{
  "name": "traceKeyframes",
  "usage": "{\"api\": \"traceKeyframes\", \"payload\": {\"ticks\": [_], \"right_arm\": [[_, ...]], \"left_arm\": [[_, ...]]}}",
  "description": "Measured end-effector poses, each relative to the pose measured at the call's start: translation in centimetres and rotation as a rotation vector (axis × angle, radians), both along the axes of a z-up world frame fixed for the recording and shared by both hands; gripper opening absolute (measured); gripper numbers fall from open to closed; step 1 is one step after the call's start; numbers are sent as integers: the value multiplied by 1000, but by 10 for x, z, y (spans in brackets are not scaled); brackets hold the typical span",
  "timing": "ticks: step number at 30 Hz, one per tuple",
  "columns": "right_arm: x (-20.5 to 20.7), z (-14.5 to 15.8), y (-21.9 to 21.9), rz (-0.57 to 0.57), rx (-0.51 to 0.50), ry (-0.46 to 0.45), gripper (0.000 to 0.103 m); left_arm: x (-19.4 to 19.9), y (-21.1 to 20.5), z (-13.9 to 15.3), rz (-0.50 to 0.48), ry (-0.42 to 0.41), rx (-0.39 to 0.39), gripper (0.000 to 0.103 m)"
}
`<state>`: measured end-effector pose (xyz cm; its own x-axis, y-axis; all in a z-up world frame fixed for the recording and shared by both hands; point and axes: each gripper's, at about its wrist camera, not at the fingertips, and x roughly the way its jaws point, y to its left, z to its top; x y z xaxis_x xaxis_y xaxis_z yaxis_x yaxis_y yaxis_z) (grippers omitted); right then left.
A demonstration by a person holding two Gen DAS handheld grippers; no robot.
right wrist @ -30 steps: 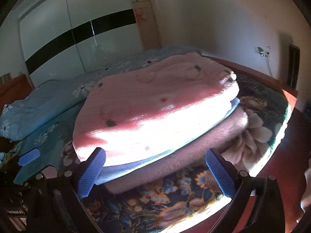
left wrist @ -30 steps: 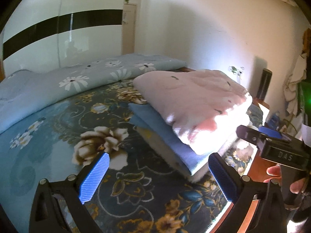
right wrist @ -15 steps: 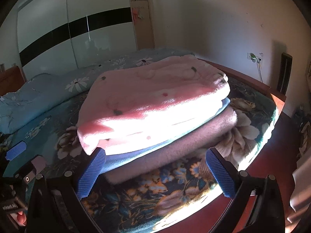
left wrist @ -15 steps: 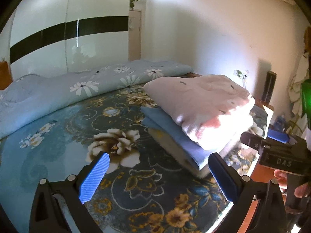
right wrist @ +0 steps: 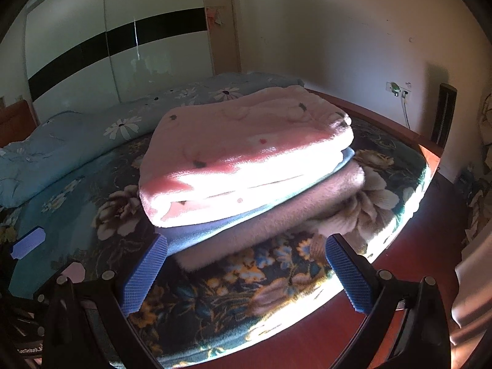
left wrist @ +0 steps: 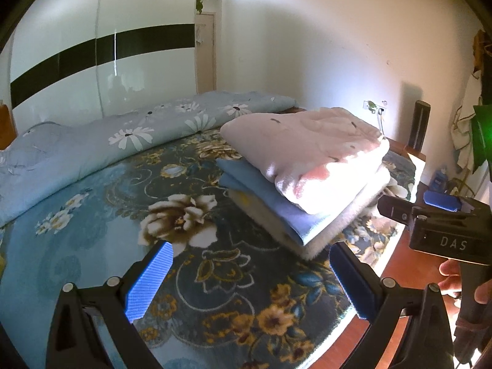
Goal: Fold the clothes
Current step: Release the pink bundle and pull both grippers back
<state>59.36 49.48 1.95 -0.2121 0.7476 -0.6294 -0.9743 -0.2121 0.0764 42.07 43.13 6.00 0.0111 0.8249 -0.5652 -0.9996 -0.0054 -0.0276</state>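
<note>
A stack of folded clothes sits near the foot corner of the bed: a pink fleece garment (left wrist: 310,150) (right wrist: 243,150) on top, a blue one (left wrist: 270,206) (right wrist: 215,230) under it, and a pale plush one (right wrist: 276,218) at the bottom. My left gripper (left wrist: 250,279) is open and empty, held above the floral bedspread (left wrist: 123,215) to the left of the stack. My right gripper (right wrist: 246,276) is open and empty, in front of the stack near the bed's edge. The right gripper's body also shows in the left wrist view (left wrist: 436,221).
A rolled light-blue daisy quilt (left wrist: 123,141) lies along the far side of the bed. A white wardrobe with a black stripe (left wrist: 101,49) stands behind. The red wooden floor (right wrist: 415,261) lies past the bed's edge. A wall socket (right wrist: 396,87) is on the right.
Both grippers have pulled back from the stack and risen a little; the stack looks smaller and farther in both views. Both stay open and empty.
</note>
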Motion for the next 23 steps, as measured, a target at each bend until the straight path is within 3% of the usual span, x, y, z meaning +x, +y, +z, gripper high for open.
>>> {"api": "traceKeyframes", "payload": {"ticks": [23], "right_arm": [[3,30,-28,39,32,7,103]], "left_arm": [[4,-27,25,24,17,59,103]]}}
